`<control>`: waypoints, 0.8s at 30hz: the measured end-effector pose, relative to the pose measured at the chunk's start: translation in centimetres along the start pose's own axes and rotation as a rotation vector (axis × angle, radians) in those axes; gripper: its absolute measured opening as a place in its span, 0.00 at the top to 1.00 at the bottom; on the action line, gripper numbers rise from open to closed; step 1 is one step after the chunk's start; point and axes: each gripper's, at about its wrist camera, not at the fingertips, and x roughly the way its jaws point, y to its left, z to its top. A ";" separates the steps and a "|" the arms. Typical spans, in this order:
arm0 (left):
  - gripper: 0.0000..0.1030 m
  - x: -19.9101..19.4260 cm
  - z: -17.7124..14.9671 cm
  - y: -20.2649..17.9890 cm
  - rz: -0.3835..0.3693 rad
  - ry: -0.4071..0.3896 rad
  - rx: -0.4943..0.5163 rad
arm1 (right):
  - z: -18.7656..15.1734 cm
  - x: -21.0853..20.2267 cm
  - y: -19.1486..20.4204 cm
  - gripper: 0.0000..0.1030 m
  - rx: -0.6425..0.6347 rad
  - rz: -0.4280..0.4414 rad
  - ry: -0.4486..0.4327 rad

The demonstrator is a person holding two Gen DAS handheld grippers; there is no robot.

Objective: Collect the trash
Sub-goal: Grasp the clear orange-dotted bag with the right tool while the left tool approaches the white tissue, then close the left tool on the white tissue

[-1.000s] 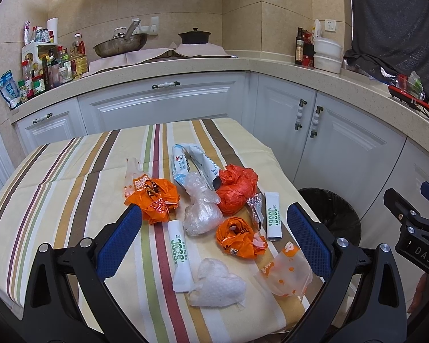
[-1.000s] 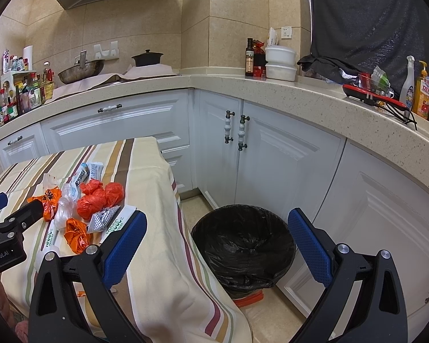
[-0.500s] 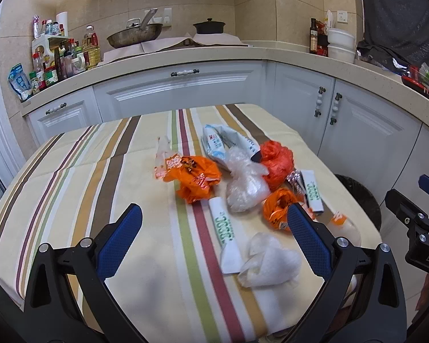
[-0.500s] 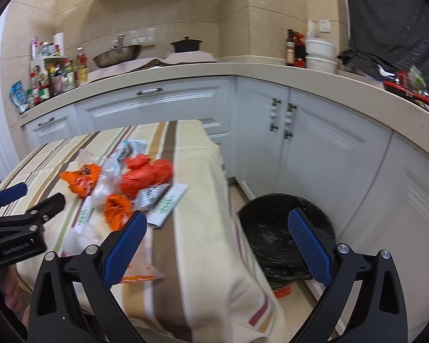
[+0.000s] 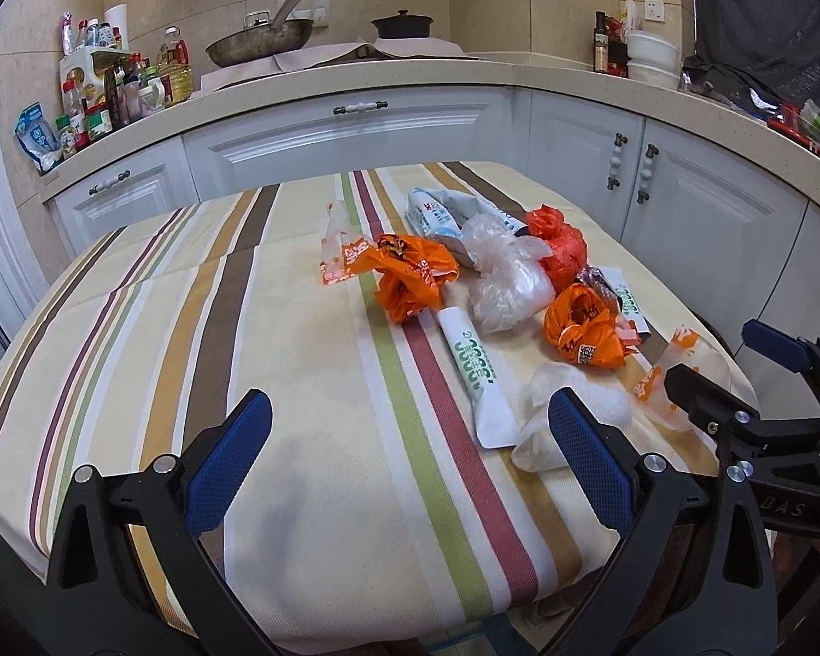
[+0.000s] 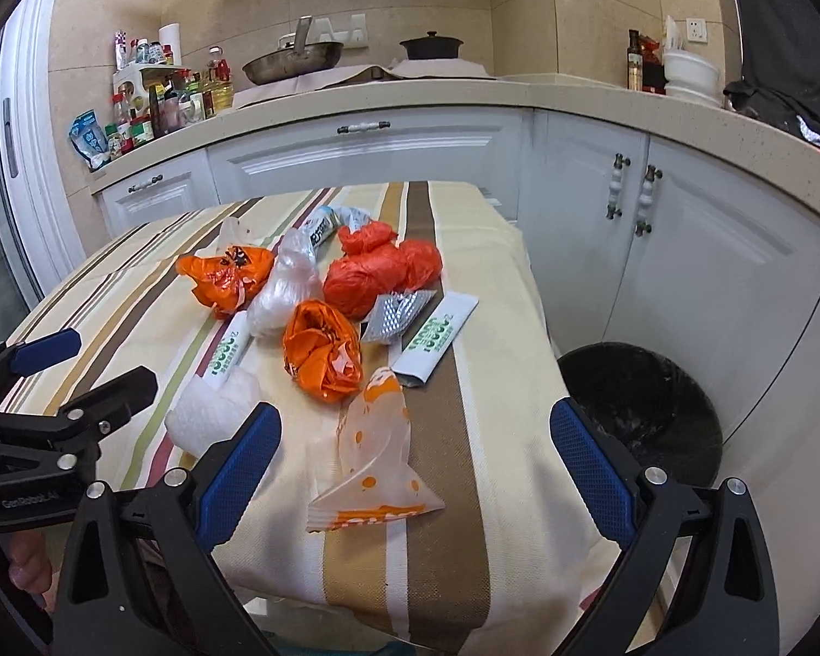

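**Both grippers wide open over the trash pile**

The trash lies bunched on the right half of a table (image 5: 246,328) under a striped woven cloth. It is mostly crumpled film: two orange bags (image 5: 410,279) (image 6: 322,350), a knotted red bag (image 6: 382,273), a cloudy clear bag (image 5: 505,279), a white wad (image 6: 213,410) and a flat translucent wrapper (image 6: 377,454) with orange dots at the near edge. Among them lie two stiff white sachets with green print (image 5: 475,377) (image 6: 437,339) and a dimpled silver blister sheet (image 6: 396,314).

The left gripper (image 5: 407,464) is spread wide and holds nothing; its right pad overlaps the white wad in view, though contact cannot be told. The right gripper (image 6: 415,470) is equally spread and empty, framing the dotted wrapper.

A round bin (image 6: 639,415) with a black liner stands on the floor just right of the table.

Compared with half a second ago, the right gripper has swung left, so the pile now fills its view and the bin sits at the right edge; the left view has shifted left too.
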 end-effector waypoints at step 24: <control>0.23 0.5 -0.8 -4.1 -0.112 -0.017 0.070 | -1.1 0.1 -0.8 0.71 -0.022 0.059 0.029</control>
